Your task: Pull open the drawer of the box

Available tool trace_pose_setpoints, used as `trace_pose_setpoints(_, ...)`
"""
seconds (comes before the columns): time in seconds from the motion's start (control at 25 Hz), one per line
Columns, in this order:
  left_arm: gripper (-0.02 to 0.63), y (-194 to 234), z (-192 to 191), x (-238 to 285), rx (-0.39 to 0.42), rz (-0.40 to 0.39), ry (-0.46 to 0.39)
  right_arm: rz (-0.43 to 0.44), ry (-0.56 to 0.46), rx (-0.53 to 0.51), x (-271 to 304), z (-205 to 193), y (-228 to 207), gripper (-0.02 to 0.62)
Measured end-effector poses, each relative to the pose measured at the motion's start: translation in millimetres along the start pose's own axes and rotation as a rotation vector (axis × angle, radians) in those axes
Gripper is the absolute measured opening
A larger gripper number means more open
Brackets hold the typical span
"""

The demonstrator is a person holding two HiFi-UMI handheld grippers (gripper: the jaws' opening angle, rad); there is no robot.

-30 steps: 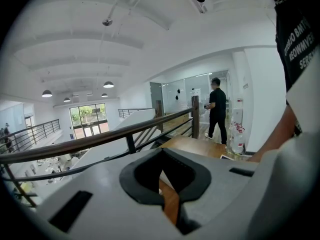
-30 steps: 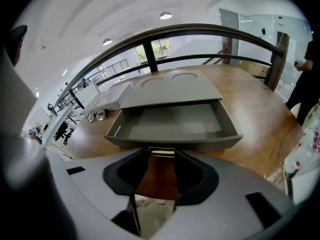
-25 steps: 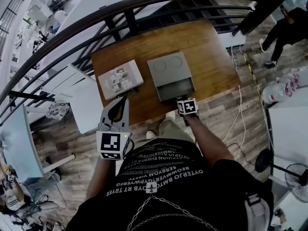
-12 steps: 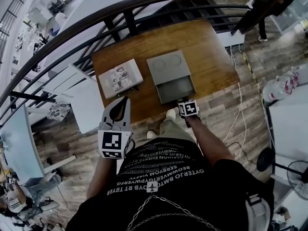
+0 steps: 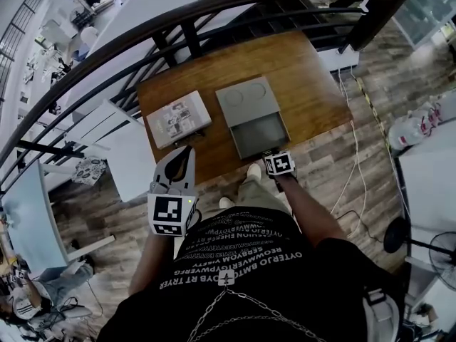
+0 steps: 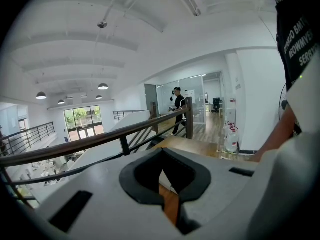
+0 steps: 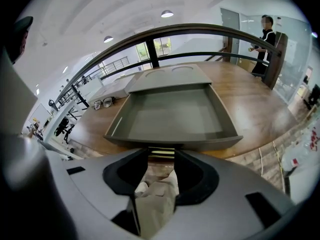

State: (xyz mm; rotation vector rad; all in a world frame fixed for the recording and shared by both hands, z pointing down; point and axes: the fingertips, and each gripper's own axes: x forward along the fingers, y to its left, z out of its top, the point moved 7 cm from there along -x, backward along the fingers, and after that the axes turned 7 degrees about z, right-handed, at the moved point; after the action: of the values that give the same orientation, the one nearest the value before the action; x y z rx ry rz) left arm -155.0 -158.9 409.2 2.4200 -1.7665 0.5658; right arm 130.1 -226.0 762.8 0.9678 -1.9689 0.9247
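A grey box point(image 5: 244, 96) stands on the wooden table point(image 5: 313, 98), and its drawer point(image 5: 260, 132) is pulled out toward me. In the right gripper view the empty drawer point(image 7: 170, 116) fills the middle, with the box top point(image 7: 167, 79) behind it. My right gripper point(image 5: 271, 152) is at the drawer's front panel, its jaws point(image 7: 161, 154) closed on the small handle there. My left gripper point(image 5: 187, 149) hovers over the table's near edge, left of the box. Its tips point(image 6: 162, 151) meet, with nothing between them.
A flat white packet point(image 5: 178, 118) lies on the table left of the box, with a pair of glasses point(image 7: 102, 103) beside it. A dark railing point(image 5: 178, 13) runs behind the table. A white desk point(image 5: 128, 155) stands to the left. A person point(image 7: 265, 44) stands far off.
The drawer has slid further out of the box toward me, together with my right gripper. My left gripper has barely shifted.
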Motion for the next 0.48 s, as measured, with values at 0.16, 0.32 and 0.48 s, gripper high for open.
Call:
trace_pose_setpoints(0.16,0.005,-5.7,-3.4,-4.2,0.011,-0.020,0.008,-0.007,0.004,-0.026,2.2,-3.4,-2.3,0.163)
trace_pose_setpoints(0.32,0.005,-10.9,0.8,-7.2,0.021,-0.041,-0.004,-0.013,-0.026,-0.031,-3.9,-1.8,1.3,0.164)
trace_pose_setpoints(0.48,0.005,-12.8,4.3,-11.2,0.031,-0.058,-0.018,-0.005,-0.099,-0.044,-24.5,5.4,10.2,0.169)
